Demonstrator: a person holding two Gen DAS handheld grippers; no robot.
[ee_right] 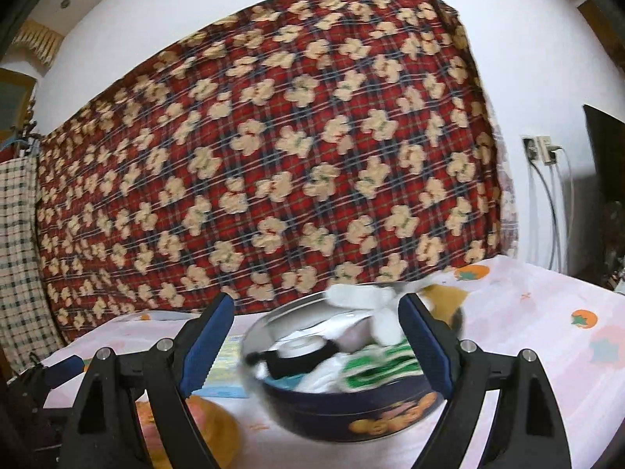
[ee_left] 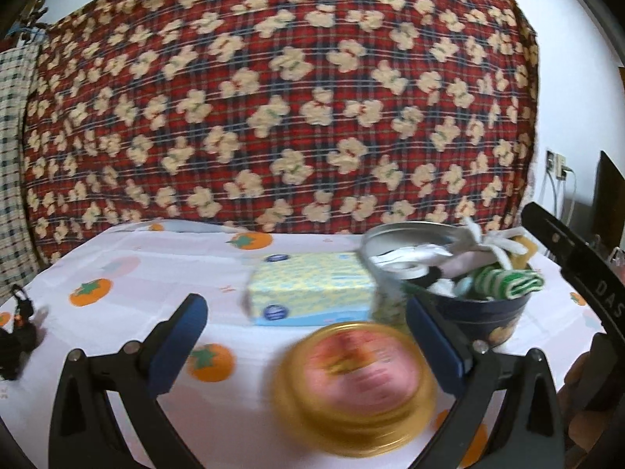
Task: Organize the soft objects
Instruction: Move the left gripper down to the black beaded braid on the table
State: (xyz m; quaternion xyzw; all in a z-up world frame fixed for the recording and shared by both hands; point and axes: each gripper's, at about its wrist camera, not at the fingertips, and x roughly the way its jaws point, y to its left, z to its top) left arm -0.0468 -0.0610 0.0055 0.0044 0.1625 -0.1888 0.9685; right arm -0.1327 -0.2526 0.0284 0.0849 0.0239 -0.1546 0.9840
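- Left gripper (ee_left: 306, 336) is hovering with jaws apart, holding nothing; a round gold-rimmed lid (ee_left: 353, 389) is lying blurred below them.
- Right gripper (ee_right: 316, 342) is gaping empty too.
- Ahead between its fingers, a round dark tin (ee_right: 351, 402) is holding knitted green-white cloth (ee_right: 377, 365) and white soft pieces.
- A rectangular tissue pack (ee_left: 310, 293) is sitting just left of the tin.

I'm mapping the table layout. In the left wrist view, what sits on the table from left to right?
Black clip object at the left edge → yellow-and-blue tissue pack → dark blue tin full of soft items. The gold-rimmed lid lies nearer the camera, overlapping the pack and tin in span, so I leave it unordered.
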